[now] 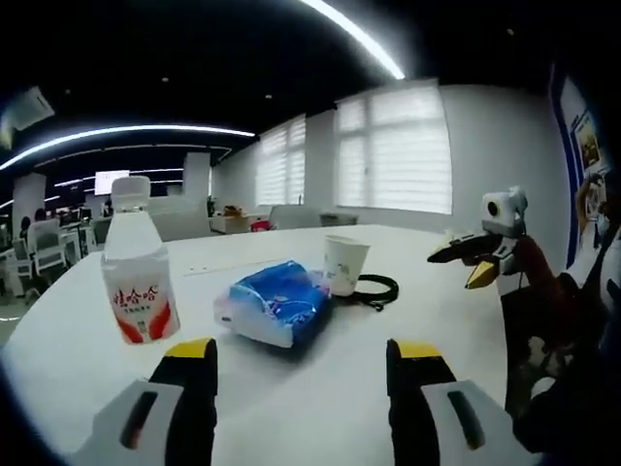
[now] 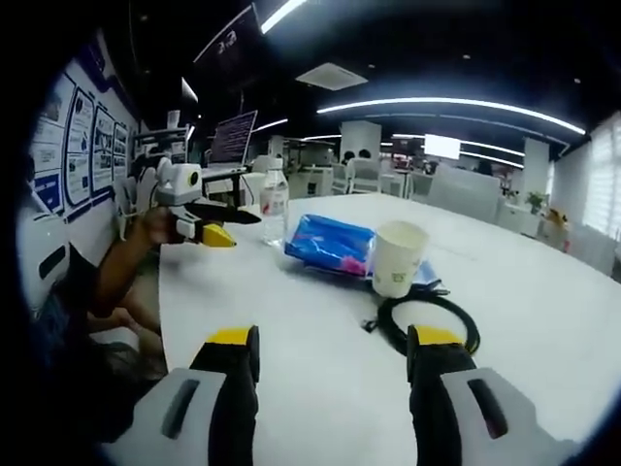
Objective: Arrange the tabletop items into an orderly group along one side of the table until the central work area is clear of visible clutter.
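From my left gripper (image 1: 302, 374), I look across a white tabletop (image 1: 340, 388) in a large office. Its fingers (image 1: 189, 388) stand wide apart with nothing between them, hovering over bare tabletop. Ahead and to the left stands an upright water bottle (image 1: 136, 272) with a white cap and a red and white label. Just right of it, near the middle, lies a blue tissue pack (image 1: 277, 303). Behind the pack stands a white paper cup (image 1: 345, 264), and a black coiled cable (image 1: 378, 288) lies just beside the cup on its right. My right gripper (image 1: 473, 257) shows at the right edge, held in a hand above the tabletop; I cannot tell its finger gap from here.

From my right gripper (image 2: 330, 374), the fingers (image 2: 233, 388) are also spread wide and empty. The black coiled cable (image 2: 427, 325) lies just ahead of them, with the paper cup (image 2: 398, 257) touching its far side. The tissue pack (image 2: 332, 245) lies beyond the cup, and the water bottle (image 2: 275, 209) stands farther off. My left gripper (image 2: 209, 223) hovers at the left, near the tabletop's edge.
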Action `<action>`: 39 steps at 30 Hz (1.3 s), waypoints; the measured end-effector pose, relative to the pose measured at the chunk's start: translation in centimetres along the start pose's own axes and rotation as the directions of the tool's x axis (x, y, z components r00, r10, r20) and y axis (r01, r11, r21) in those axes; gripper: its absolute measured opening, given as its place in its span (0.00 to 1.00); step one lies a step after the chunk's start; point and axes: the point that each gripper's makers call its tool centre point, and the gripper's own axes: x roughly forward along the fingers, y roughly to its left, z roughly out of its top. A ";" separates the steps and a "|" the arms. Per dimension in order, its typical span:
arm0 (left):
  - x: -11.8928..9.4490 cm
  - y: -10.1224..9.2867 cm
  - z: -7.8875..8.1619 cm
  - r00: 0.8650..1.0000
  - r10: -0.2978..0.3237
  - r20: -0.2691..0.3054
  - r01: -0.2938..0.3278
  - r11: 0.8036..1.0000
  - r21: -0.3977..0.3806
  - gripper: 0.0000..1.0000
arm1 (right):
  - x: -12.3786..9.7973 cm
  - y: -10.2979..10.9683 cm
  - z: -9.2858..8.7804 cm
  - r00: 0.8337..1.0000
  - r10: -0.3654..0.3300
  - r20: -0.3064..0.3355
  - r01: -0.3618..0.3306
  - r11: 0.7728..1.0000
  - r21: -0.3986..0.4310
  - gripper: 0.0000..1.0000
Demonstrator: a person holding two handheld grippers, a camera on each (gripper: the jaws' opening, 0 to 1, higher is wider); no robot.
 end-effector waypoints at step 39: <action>1.3 0.1 0.4 1.000 0.019 -0.001 -0.019 1.000 -0.017 0.65 | 3.1 0.3 2.1 0.998 0.011 0.064 -0.013 1.000 0.023 0.47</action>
